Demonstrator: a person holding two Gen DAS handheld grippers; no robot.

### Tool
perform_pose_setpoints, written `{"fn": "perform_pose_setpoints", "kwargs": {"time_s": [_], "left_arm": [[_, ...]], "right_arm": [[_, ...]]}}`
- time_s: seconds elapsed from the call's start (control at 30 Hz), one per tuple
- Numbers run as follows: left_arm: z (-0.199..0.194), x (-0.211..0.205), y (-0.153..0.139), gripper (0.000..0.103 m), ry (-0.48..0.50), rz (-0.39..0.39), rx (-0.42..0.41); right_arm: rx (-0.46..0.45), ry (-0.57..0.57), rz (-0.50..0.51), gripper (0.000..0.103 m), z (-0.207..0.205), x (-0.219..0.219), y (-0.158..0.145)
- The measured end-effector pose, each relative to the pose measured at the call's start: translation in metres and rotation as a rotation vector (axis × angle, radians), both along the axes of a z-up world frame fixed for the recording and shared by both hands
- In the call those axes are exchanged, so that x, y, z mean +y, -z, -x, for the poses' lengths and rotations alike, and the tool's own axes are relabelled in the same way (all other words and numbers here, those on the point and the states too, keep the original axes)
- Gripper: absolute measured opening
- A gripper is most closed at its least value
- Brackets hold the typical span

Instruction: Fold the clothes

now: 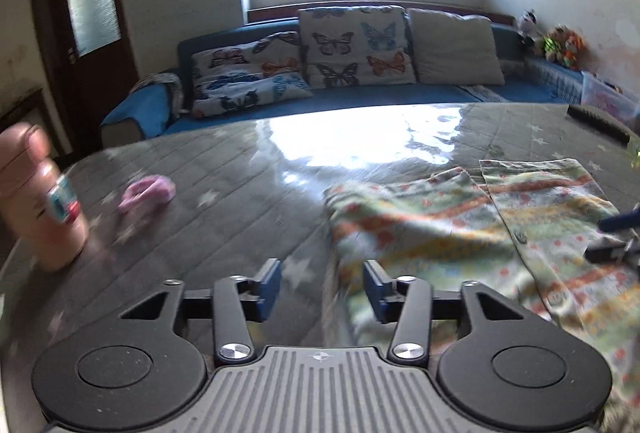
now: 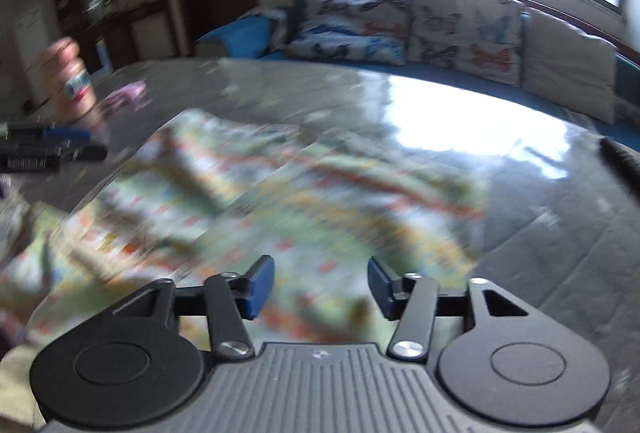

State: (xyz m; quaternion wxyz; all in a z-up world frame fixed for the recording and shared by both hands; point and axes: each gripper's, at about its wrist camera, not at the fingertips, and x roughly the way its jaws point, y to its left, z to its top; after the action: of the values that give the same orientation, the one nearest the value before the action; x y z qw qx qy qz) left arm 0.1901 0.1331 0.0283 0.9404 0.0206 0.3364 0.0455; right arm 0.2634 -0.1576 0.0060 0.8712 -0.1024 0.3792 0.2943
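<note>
Each hand-held gripper, left (image 1: 322, 289) and right (image 2: 321, 287), hovers parted and empty over the patterned shirt (image 1: 460, 225).

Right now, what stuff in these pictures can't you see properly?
- Patterned shirt: smeared by motion blur in the right wrist view; its print is unreadable there.
- Same shirt in the left wrist view: near part hidden behind the left gripper, right side cut off by the edge.
- Pink thing on the table: blurred, can't tell what it is.
- Toys on the sofa: too small.
</note>
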Motion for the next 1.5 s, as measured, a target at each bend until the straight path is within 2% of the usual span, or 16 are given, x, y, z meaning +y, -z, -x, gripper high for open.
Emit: {"fn": "perform_pose_setpoints", "kwargs": {"time_s": [0.1,0.13,0.27,0.33,0.47,0.63,0.8,0.87,0.93,0.97,1.0,1.03,1.1,1.13,1.37,1.5], "left_arm": [[0.031,0.009,-0.002,0.056,-0.048,-0.010,-0.003],[0.042,0.012,-0.002,0.058,-0.063,-0.009,-0.008],[0.088,0.027,0.001,0.066,-0.149,-0.004,-0.022],[0.109,0.034,0.002,0.068,-0.196,-0.012,-0.024],[0.149,0.047,0.007,0.075,-0.300,-0.050,-0.031],[0.183,0.067,0.017,0.078,-0.410,-0.024,-0.007],[0.195,0.079,0.027,0.078,-0.441,0.010,-0.002],[0.196,0.082,0.028,0.073,-0.437,0.030,-0.012],[0.193,0.084,0.030,0.059,-0.422,0.056,-0.023],[0.192,0.085,0.030,0.056,-0.421,0.064,-0.031],[0.191,0.087,0.030,0.043,-0.423,0.060,-0.037],[0.190,0.088,0.030,0.026,-0.415,0.062,-0.044],[0.188,0.093,0.028,0.012,-0.409,0.076,-0.049],[0.187,0.095,0.027,0.011,-0.405,0.082,-0.051],[0.176,0.112,0.007,0.009,-0.459,-0.042,-0.098],[0.159,0.113,0.014,0.010,-0.437,-0.118,-0.083]], "right_arm": [[-0.006,-0.056,0.015,0.060,0.024,0.014,0.005],[-0.008,-0.071,0.019,0.069,0.032,0.018,0.007],[-0.054,-0.121,0.039,0.071,0.062,0.030,0.007],[-0.057,-0.129,0.032,0.079,0.071,0.031,0.006],[-0.072,-0.116,0.033,0.080,0.087,0.027,0.007],[-0.063,-0.067,-0.009,0.083,0.100,0.014,0.005],[-0.070,-0.026,-0.022,0.088,0.112,0.001,0.006],[-0.067,-0.013,-0.026,0.089,0.115,-0.003,0.008],[-0.063,0.002,-0.032,0.089,0.118,-0.006,0.010],[-0.064,0.008,-0.033,0.090,0.119,-0.007,0.010],[-0.065,0.012,-0.034,0.090,0.120,-0.008,0.010],[-0.066,0.016,-0.035,0.090,0.120,-0.008,0.011],[-0.068,0.022,-0.033,0.090,0.121,-0.009,0.011],[-0.069,0.024,-0.032,0.091,0.121,-0.009,0.011],[-0.069,0.024,-0.016,0.092,0.122,-0.010,0.011],[-0.074,0.009,-0.010,0.095,0.122,-0.011,0.013]]}}
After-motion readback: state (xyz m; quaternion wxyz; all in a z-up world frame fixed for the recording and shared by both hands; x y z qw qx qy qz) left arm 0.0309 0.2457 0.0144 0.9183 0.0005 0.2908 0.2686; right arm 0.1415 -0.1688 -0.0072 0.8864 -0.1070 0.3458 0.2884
